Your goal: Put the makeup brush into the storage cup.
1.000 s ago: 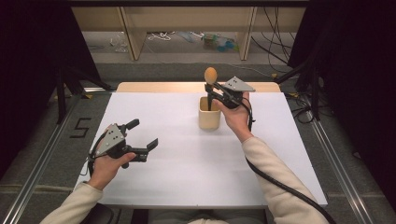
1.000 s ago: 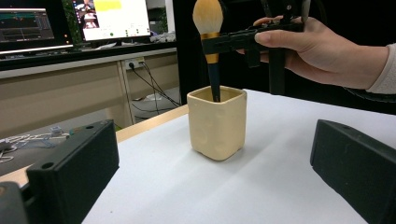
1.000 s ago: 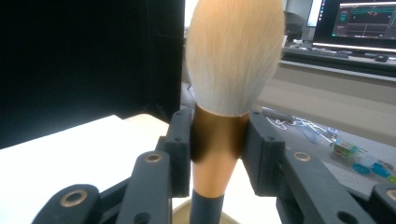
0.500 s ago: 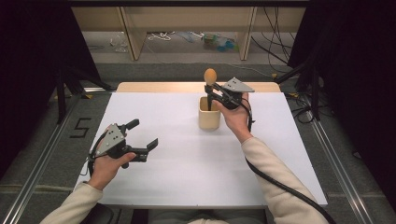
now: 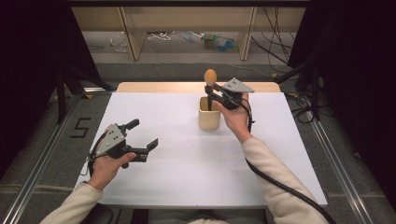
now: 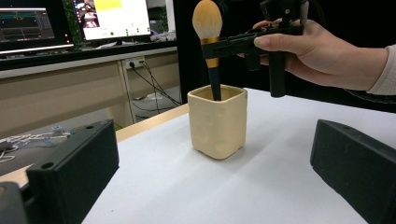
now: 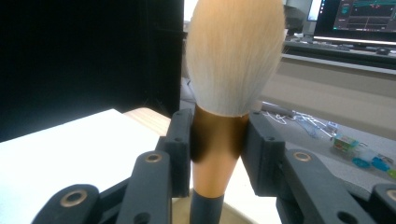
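A makeup brush (image 5: 210, 78) with a pale bristle head, gold ferrule and dark handle stands upright with its handle down inside a cream square cup (image 5: 209, 113) at the table's far middle. My right gripper (image 5: 211, 94) is shut on the brush at its ferrule (image 7: 215, 140), just above the cup's rim; the same brush (image 6: 208, 28) and cup (image 6: 218, 121) show in the left gripper view. My left gripper (image 5: 142, 135) is open near the table's left front, a good way from the cup, with nothing between its jaws.
The white table top (image 5: 187, 163) has a wooden strip (image 5: 159, 87) along its far edge. Beyond it stand shelves with cables and clutter (image 5: 210, 39). Monitors (image 6: 112, 18) sit on a desk in the background.
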A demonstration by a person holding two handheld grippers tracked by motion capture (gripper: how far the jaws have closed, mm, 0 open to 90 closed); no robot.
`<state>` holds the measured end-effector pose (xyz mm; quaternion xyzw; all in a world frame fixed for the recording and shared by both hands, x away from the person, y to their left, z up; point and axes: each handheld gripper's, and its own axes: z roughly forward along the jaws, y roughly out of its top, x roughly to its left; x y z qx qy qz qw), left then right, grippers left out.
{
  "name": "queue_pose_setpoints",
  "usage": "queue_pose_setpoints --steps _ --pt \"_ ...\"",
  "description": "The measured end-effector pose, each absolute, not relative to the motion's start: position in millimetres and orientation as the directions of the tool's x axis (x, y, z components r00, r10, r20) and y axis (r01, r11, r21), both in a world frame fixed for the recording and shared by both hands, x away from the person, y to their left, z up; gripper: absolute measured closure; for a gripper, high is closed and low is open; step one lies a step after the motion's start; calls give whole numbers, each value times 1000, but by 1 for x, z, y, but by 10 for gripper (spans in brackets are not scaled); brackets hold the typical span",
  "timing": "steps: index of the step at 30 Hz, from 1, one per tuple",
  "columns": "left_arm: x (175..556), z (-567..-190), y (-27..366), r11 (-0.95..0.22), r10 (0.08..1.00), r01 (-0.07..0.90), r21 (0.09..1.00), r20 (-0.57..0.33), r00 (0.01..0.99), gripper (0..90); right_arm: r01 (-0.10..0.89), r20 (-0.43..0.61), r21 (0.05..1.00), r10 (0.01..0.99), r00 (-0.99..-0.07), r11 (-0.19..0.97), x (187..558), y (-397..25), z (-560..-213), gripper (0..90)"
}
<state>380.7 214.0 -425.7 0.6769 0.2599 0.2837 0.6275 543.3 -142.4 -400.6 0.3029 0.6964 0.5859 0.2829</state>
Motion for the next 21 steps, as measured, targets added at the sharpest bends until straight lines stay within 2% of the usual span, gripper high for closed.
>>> queue_pose_setpoints --steps 21 --pt "381 -426 214 -80 709 -6 997 61 703 7 71 -53 989 760 -648 129 545 -143 -402 664"
